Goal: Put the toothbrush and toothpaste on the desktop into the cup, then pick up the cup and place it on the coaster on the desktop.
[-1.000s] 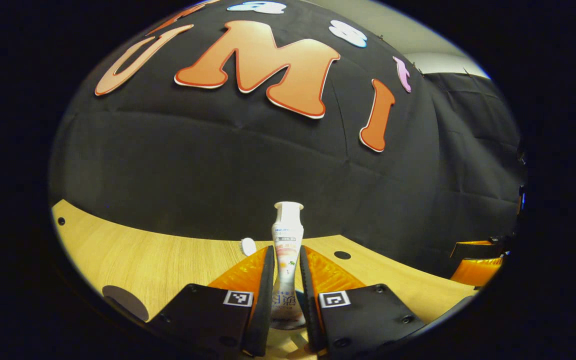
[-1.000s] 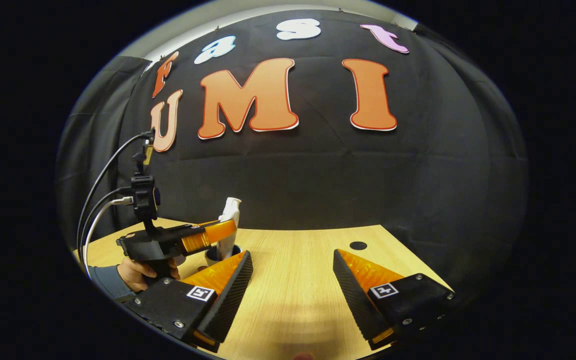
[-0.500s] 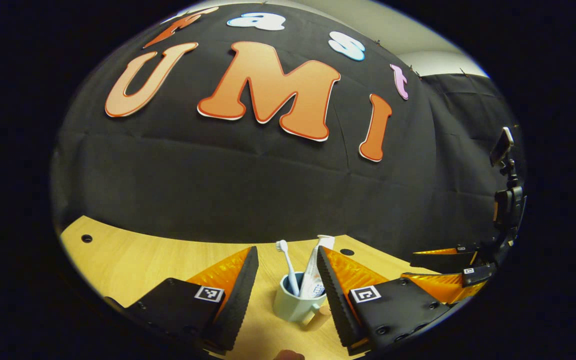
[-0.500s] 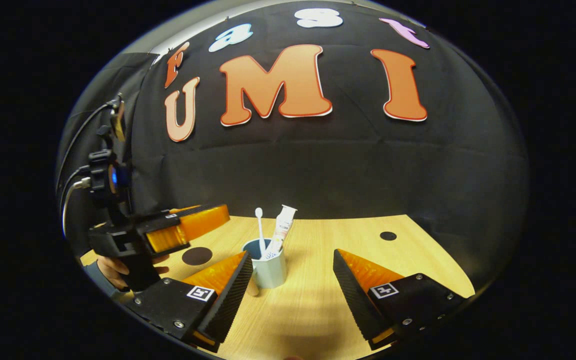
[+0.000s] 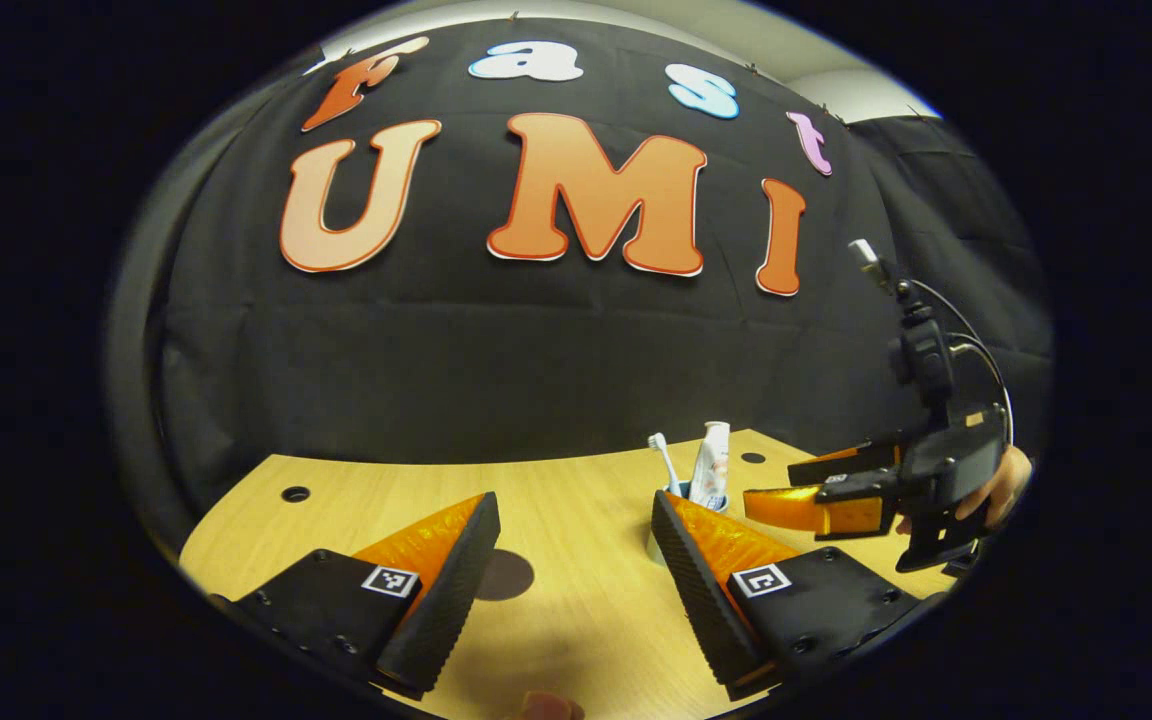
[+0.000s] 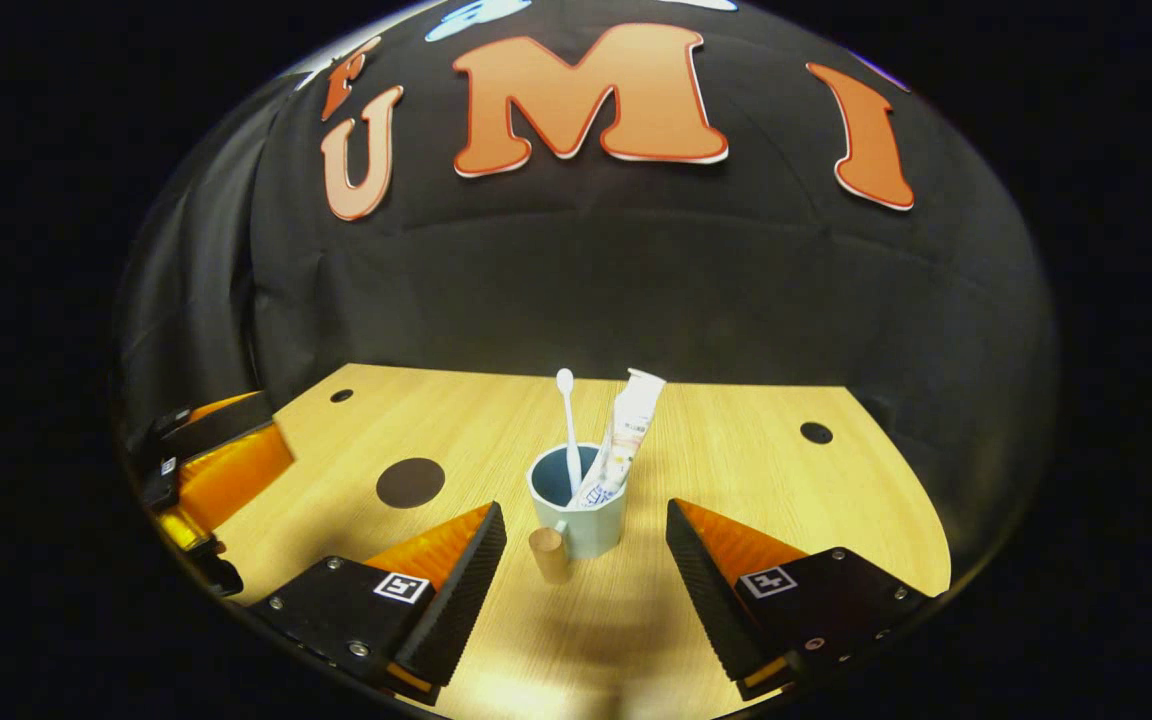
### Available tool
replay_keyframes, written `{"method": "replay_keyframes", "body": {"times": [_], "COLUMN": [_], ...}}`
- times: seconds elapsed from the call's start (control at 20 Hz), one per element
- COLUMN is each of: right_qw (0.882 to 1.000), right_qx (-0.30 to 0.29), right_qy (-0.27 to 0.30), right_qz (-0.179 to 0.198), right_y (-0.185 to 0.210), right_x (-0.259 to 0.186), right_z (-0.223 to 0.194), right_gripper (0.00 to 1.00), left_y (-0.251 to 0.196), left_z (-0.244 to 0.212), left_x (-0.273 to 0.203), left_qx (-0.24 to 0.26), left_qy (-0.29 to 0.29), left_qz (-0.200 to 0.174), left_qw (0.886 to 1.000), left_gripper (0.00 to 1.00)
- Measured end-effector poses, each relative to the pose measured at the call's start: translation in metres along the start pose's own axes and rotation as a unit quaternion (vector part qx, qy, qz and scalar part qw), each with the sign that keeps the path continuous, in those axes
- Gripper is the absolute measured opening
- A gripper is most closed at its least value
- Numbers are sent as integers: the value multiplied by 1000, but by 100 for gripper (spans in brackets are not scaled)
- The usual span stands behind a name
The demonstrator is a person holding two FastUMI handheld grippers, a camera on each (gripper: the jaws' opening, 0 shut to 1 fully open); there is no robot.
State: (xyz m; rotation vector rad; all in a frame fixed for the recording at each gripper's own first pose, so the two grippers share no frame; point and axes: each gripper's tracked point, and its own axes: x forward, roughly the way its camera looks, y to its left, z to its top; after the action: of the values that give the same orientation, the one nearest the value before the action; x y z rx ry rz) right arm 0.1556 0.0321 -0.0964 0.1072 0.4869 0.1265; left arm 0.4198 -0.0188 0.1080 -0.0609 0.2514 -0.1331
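With toothbrush [image 6: 567, 420] and toothpaste [image 6: 621, 440] standing in the cup [image 6: 578, 505], both the left gripper [image 5: 576, 580] and right gripper [image 6: 586, 590] were spread wide, holding nothing.

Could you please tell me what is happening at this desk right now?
A person works with a hand-held gripper in each hand. The toothbrush and toothpaste already stand in the cup on the desk. The right hand-held gripper is open, facing the cup; the left hand-held gripper is open too. The cup is not yet on the coaster.
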Motion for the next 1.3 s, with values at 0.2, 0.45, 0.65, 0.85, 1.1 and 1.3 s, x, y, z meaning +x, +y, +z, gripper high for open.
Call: {"method": "replay_keyframes", "body": {"times": [0.2,0.45,0.65,0.85,1.1,1.3], "right_qw": [997,984,972,962,963,965], "right_qx": [0,31,46,59,44,46], "right_qy": [82,173,224,255,248,243], "right_qz": [-10,-29,-63,-82,-95,-89], "right_y": [8,12,7,7,5,5], "right_x": [25,53,71,76,77,75], "right_z": [-10,-33,-47,-61,-60,-57], "right_gripper": [89,80,66,58,47,20], "left_y": [29,52,69,76,72,71], "left_z": [-12,-28,-45,-58,-70,-77], "left_x": [-27,-45,-52,-59,-65,-68], "left_qx": [3,-8,-26,-41,-47,-59], "left_qy": [9,20,30,39,50,58], "left_qz": [26,36,44,49,47,46], "left_qw": [1000,999,998,997,997,995], "left_gripper": [98,98,98,98,98,98]}}
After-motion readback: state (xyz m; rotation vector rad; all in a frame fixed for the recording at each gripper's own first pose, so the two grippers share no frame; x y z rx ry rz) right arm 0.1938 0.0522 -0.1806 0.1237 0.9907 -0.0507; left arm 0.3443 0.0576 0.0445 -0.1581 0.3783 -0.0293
